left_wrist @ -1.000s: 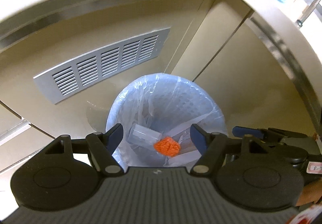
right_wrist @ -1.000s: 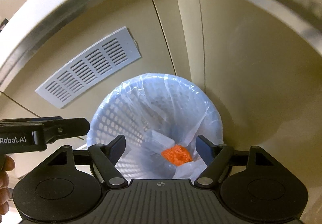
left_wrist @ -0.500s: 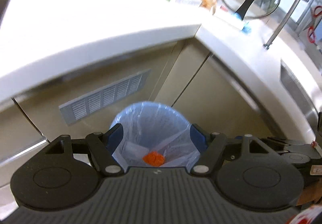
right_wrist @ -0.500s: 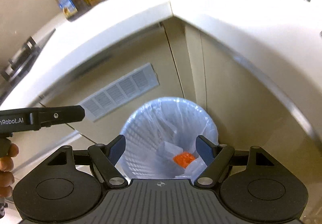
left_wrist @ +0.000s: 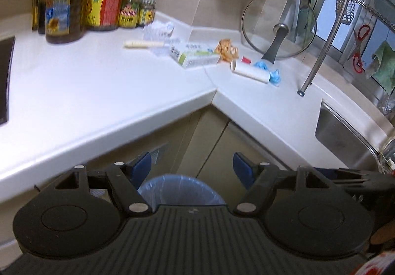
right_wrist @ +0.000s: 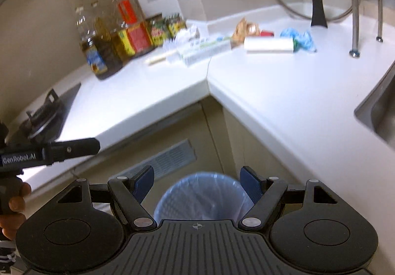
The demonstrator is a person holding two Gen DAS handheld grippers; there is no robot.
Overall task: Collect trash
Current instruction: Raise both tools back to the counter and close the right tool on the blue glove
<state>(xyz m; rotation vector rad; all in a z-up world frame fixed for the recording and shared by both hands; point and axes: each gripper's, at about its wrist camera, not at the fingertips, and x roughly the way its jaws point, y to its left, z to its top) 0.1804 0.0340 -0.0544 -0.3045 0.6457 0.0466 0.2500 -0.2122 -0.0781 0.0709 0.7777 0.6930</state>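
White desk (left_wrist: 103,82) holds the trash: carton (left_wrist: 195,54), paper roll (left_wrist: 249,72), blue wad (left_wrist: 269,72). Both grippers' jaws apart, empty, w/ bin (right_wrist: 202,196) below. Go for nearest item, approach low.

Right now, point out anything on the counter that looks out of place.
Litter sits at the counter's back corner: a crumpled white paper, a toppled box, a brown wrapper, a white roll on its side and crumpled blue plastic.
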